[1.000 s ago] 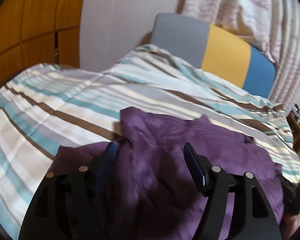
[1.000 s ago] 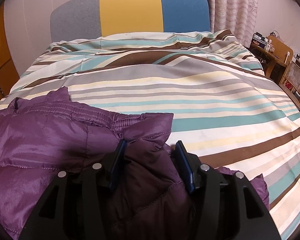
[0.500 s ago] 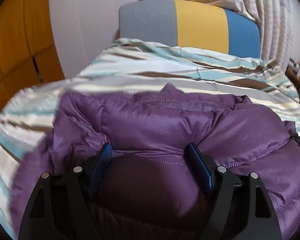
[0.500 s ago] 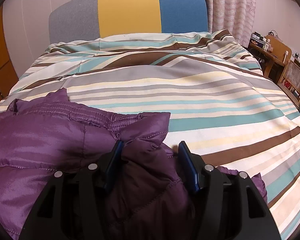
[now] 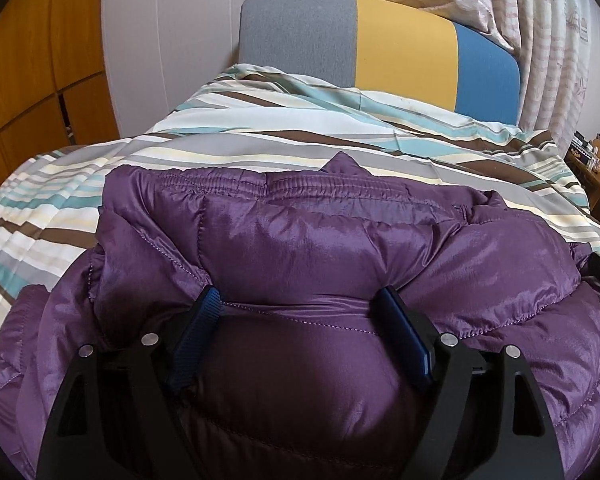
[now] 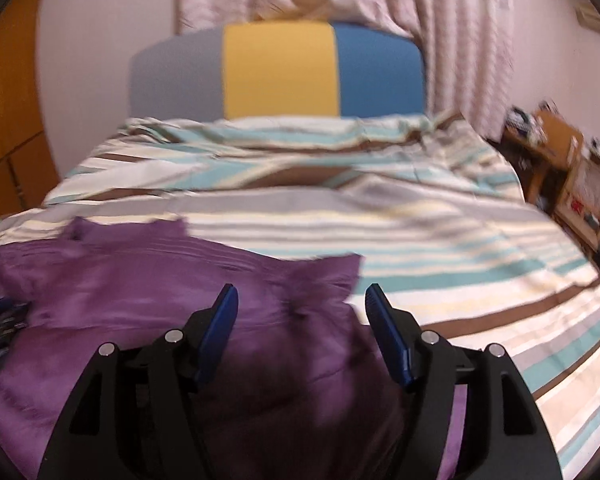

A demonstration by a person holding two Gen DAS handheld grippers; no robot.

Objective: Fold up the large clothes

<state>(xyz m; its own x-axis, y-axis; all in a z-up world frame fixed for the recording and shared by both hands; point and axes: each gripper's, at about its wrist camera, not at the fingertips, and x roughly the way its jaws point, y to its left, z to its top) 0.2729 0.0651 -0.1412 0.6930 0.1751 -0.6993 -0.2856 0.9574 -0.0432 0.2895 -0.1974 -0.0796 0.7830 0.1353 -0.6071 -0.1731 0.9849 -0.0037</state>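
Note:
A shiny purple padded jacket (image 5: 300, 240) lies bunched on the near part of the striped bed (image 5: 260, 148), its elastic hem toward the headboard. My left gripper (image 5: 298, 306) is dug into the jacket. Its jaws are opening, and a thick puffy fold still fills the gap and bulges against both blue pads. In the blurred right wrist view, the jacket (image 6: 140, 280) spreads to the left. My right gripper (image 6: 300, 300) hovers just above the jacket's right corner. Its jaws are opening too, and its pads stand free of the fabric.
The striped duvet (image 6: 440, 240) stretches bare to the right and toward the grey, yellow and blue headboard (image 6: 280, 72). An orange wardrobe (image 5: 28, 80) stands to the left, and pale curtains (image 5: 560, 40) hang behind. Wooden shelves (image 6: 560, 168) with clutter flank the bed's right side.
The left gripper swung to face the headboard and sank, laying the jacket down. The right gripper's jaws widened off the fold they held, and it lifted away.

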